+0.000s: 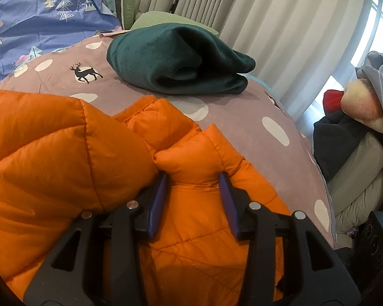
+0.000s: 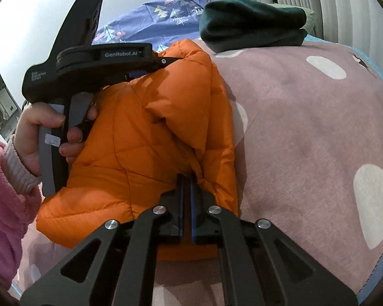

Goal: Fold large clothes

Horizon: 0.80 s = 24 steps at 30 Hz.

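An orange puffer jacket (image 1: 63,153) lies bunched on the mauve bedspread (image 1: 242,117). In the left wrist view my left gripper (image 1: 192,178) stands wide open, its blue pads on either side of a puffy fold of the jacket. In the right wrist view the jacket (image 2: 140,127) is partly folded over itself. My right gripper (image 2: 187,178) is shut on the jacket's lower right edge. The left gripper's body (image 2: 102,61) rests over the jacket's upper left, held by a hand in a pink sleeve.
A folded dark green garment (image 1: 178,58) lies at the far side of the bed, also in the right wrist view (image 2: 252,25). A blue patterned pillow (image 1: 38,20) is at the back left. Curtains (image 1: 280,25) hang behind. A pile of clothes (image 1: 357,127) sits off the bed's right edge.
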Available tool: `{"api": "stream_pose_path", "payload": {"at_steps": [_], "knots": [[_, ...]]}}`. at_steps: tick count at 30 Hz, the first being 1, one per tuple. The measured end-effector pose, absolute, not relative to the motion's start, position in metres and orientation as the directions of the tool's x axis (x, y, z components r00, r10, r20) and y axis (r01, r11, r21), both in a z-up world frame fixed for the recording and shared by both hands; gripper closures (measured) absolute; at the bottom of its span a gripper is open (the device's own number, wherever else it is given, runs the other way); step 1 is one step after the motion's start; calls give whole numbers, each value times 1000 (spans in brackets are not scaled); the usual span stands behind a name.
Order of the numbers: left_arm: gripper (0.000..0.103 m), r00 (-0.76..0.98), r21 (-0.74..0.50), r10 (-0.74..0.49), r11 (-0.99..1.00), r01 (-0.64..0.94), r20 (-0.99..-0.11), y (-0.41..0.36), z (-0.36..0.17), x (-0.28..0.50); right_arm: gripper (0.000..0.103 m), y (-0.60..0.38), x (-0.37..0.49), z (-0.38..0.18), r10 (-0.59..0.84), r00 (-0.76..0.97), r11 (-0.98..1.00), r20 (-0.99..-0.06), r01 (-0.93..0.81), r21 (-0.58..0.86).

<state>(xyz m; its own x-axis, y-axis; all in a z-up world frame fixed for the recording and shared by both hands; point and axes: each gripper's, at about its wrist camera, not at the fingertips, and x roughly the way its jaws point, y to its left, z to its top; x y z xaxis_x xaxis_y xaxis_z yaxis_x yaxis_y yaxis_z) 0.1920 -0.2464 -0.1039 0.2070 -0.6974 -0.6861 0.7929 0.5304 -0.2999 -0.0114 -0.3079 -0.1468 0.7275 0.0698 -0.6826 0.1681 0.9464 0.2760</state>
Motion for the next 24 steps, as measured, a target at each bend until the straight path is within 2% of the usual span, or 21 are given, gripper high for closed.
{"api": "stream_pose_path", "payload": {"at_steps": [4,8,11,13,15,16,20,21,24], "knots": [[58,268,-226,-659,564,794,-702,-248,-96,184,101,-302,-6,-144,58,720,956,-692,160,248],[41,407,-66,-644,580,812,-648,-236,-66,158,101,-297,0,-142,43,714,965,-699,152,214],[40,436,0,-660,552,834,-612,-223,-41,149,101,-296,1,-141,38,715,970,-698,141,198],[40,437,21,-624,559,829,-647,-225,-45,157,100,-295,1,-139,42,719,971,-694,133,196],[39,426,55,-541,572,819,-725,-234,-71,169,98,-294,-2,-136,48,722,973,-690,121,195],[39,435,74,-525,573,816,-732,-237,-86,171,98,-294,-4,-133,56,722,974,-689,111,196],[39,414,14,-544,593,805,-730,-235,-91,179,96,-293,-6,-119,54,692,983,-720,89,159],[39,413,13,-546,592,806,-729,-234,-92,178,92,-296,-6,-109,76,686,980,-724,83,181],[39,388,-33,-574,589,808,-721,-225,-95,185,83,-305,-12,-63,151,772,961,-617,31,274]]}}
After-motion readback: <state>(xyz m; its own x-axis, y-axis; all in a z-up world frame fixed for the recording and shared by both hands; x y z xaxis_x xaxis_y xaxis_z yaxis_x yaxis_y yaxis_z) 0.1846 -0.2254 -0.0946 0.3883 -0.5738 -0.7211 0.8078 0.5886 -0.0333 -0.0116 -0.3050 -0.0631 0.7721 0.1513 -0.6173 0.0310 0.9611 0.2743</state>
